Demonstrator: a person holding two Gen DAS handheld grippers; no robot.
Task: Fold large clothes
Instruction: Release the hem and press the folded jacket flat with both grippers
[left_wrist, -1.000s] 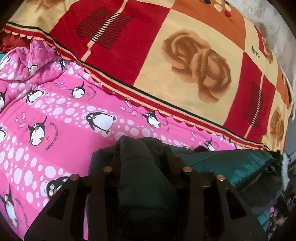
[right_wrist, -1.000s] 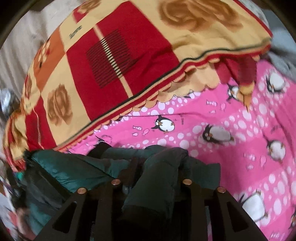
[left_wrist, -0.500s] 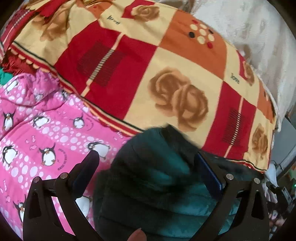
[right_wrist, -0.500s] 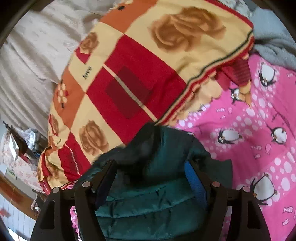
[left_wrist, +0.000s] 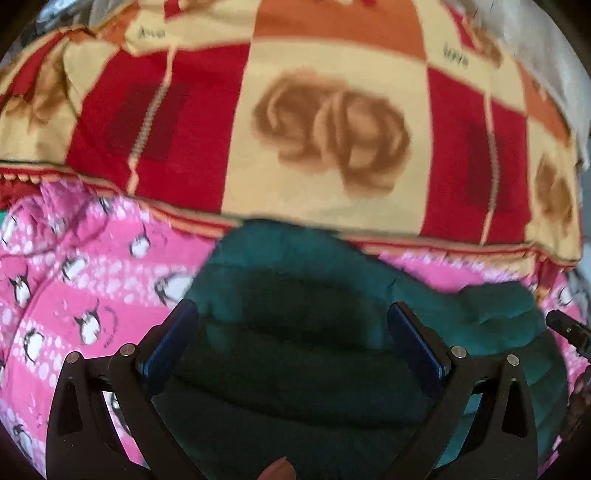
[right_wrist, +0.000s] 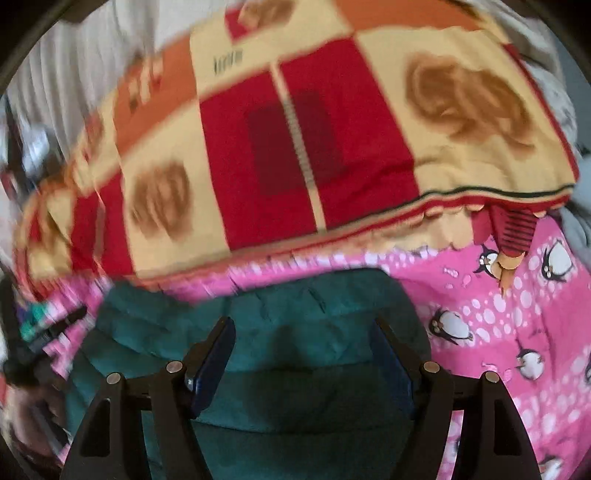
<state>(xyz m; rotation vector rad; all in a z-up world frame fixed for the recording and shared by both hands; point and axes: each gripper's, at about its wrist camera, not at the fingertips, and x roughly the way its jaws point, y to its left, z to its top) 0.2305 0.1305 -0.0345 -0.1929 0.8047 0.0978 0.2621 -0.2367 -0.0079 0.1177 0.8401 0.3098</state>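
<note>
Teal jacket (left_wrist: 295, 332) lies on the pink sheet (left_wrist: 92, 280) below the blanket (left_wrist: 332, 122). Left tongs (left_wrist: 291, 314) and right tongs (right_wrist: 301, 328) gape above it, gripping nothing.

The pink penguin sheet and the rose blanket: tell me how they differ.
The pink penguin sheet is bright pink with white dots and small penguins; the rose blanket is checked in red, cream and orange with brown roses. The sheet lies flat under the green jacket; the blanket is bulkier and its scalloped edge overlaps the sheet. Both are printed bedding behind the jacket.
</note>
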